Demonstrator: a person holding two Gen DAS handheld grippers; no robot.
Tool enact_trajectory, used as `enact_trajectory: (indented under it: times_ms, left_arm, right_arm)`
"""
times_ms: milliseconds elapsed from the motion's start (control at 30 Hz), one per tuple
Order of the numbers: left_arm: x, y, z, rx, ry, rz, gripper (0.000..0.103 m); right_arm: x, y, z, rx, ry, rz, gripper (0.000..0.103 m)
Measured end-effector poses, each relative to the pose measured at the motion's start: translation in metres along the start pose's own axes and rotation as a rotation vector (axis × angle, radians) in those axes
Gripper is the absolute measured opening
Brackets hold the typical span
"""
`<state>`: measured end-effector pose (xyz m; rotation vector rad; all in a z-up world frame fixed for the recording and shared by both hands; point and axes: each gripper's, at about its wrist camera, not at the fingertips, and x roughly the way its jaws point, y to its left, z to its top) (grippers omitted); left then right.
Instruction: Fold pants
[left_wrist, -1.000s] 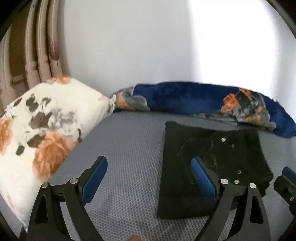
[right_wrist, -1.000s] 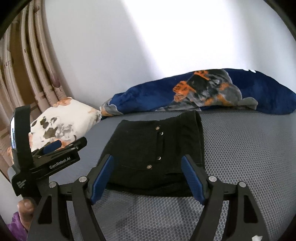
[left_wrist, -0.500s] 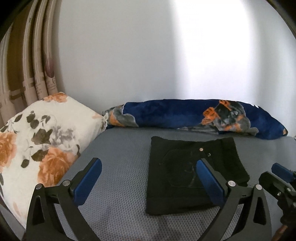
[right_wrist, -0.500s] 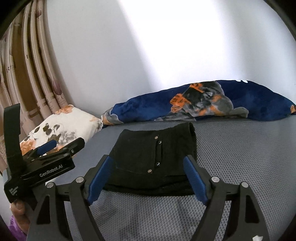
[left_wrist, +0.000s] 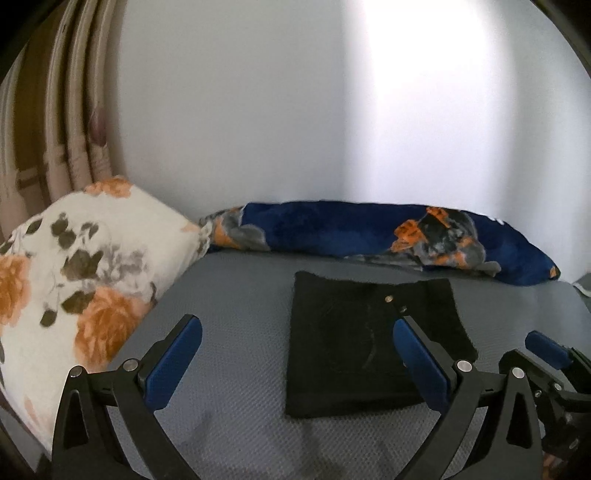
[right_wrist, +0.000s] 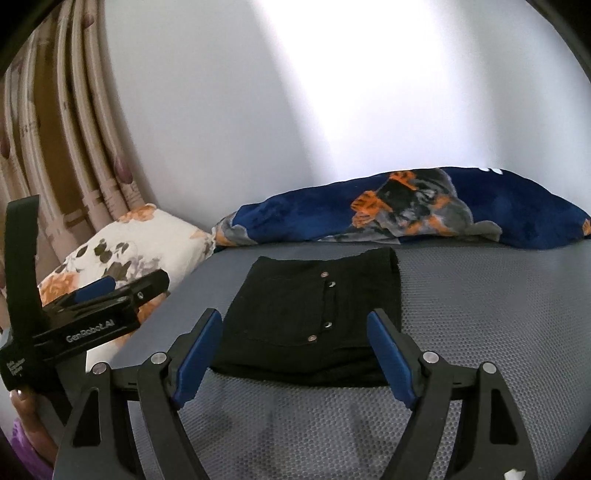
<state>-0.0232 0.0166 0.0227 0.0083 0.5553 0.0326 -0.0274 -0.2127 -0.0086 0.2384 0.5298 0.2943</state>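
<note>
A: Where do your black buttoned pants (right_wrist: 314, 317) sit?
B: Folded into a flat square on the grey mesh mattress (right_wrist: 480, 332), clear of your tongs.
A: And your tongs?
B: Left gripper (left_wrist: 295, 360) gapes wide, right gripper (right_wrist: 295, 352) parted, both empty; the fold looks finished

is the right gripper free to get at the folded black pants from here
Probably yes. The right gripper is open and empty, the folded black pants lie just ahead on the grey mattress, and nothing sits between them.
</note>
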Motion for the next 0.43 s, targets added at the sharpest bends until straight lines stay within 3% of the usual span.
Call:
enact_trajectory:
  times_ms: [133,267,333,433]
  left_arm:
    - [0.0,0.015,-0.01,0.01,0.023,0.166,0.103]
    - [0.003,0.05,-0.018,-0.058,0.069,0.14,0.103]
    - [0.002,0.071,-0.022,-0.094,0.063,0.2,0.103]
    - [0.003,0.106,-0.03,-0.171,0.07,0.225,0.103]
  right_arm:
    - [0.009,0.025,-0.001,-0.031,0.02,0.038,0.079]
    - [0.027,0.061,-0.001,-0.087,0.045,0.098,0.081]
    - [0.043,0.083,-0.002,-0.108,0.076,0.152,0.083]
    - [0.07,0.109,-0.001,-0.137,0.115,0.198,0.086]
